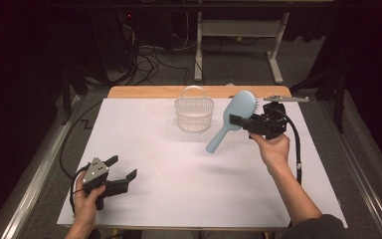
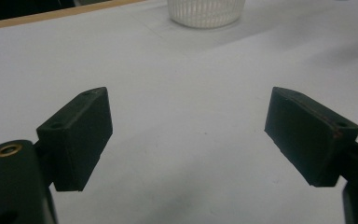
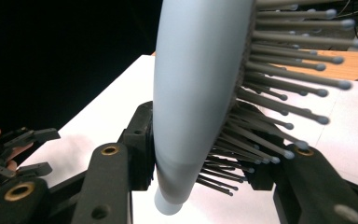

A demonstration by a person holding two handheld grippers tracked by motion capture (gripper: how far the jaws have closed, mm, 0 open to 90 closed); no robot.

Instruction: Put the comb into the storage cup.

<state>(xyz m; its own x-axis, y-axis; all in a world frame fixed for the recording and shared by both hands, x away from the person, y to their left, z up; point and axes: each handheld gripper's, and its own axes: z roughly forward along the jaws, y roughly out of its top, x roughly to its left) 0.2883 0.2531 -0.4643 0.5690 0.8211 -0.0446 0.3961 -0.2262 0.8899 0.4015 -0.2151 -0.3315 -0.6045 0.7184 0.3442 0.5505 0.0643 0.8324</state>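
A light blue hairbrush (image 1: 231, 119) hangs above the white table, handle slanting down to the left. My right gripper (image 1: 242, 121) is shut on the brush where head meets handle. In the right gripper view the brush (image 3: 196, 93) fills the middle, its grey bristles (image 3: 284, 84) pointing right between the black jaws. A clear plastic basket (image 1: 194, 110) with a thin handle stands at the back centre, just left of the brush. My left gripper (image 1: 122, 168) rests low at the front left, open, with nothing between its pads (image 2: 77, 135). The basket's base (image 2: 205, 13) shows far ahead.
The white sheet (image 1: 179, 174) covers the table, with a wooden edge (image 1: 144, 91) at the back. Metal rails (image 1: 30, 179) run along both sides. Cables and table legs stand on the dark floor behind.
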